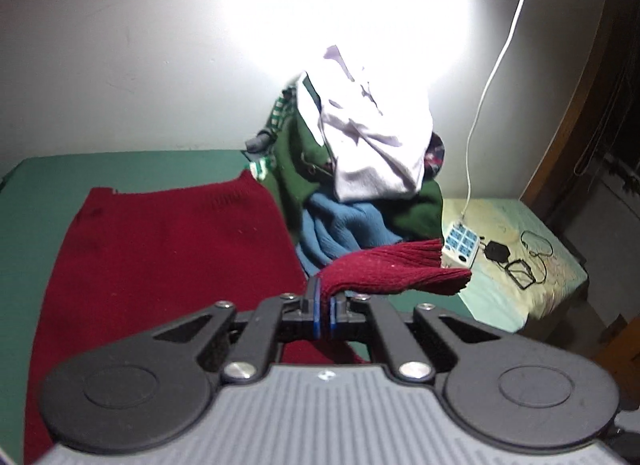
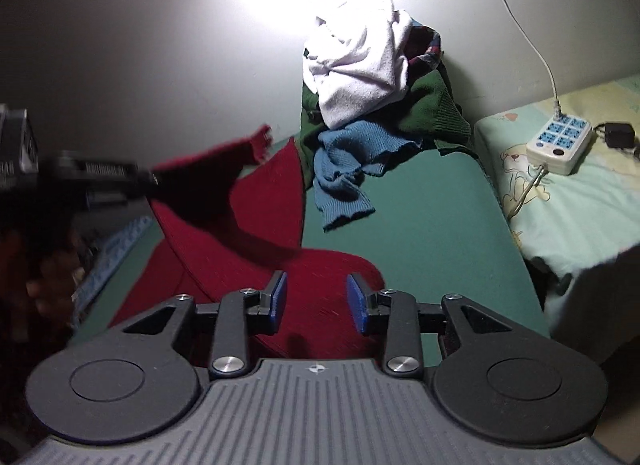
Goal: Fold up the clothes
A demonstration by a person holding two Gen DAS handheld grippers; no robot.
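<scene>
A dark red knitted sweater [image 1: 168, 249] lies spread on the green bed cover [image 1: 48, 185]. My left gripper [image 1: 324, 307] is shut on the sweater's sleeve [image 1: 396, 271], whose ribbed cuff sticks out to the right above the cover. In the right wrist view that left gripper [image 2: 154, 179] shows blurred at the left, holding the red sleeve [image 2: 224, 161] lifted over the sweater's body [image 2: 256, 241]. My right gripper [image 2: 317, 299] stands open just above the red sweater, with only the knit below it and nothing pressed between its blue pads [image 2: 279, 297].
A pile of clothes stands against the wall: a white garment [image 2: 356, 73] on top, a green one [image 2: 432, 105] and a blue knit [image 2: 348, 169]. A white power strip [image 2: 558, 141] with cable and a black adapter [image 1: 496, 253] lie on the patterned sheet at the right.
</scene>
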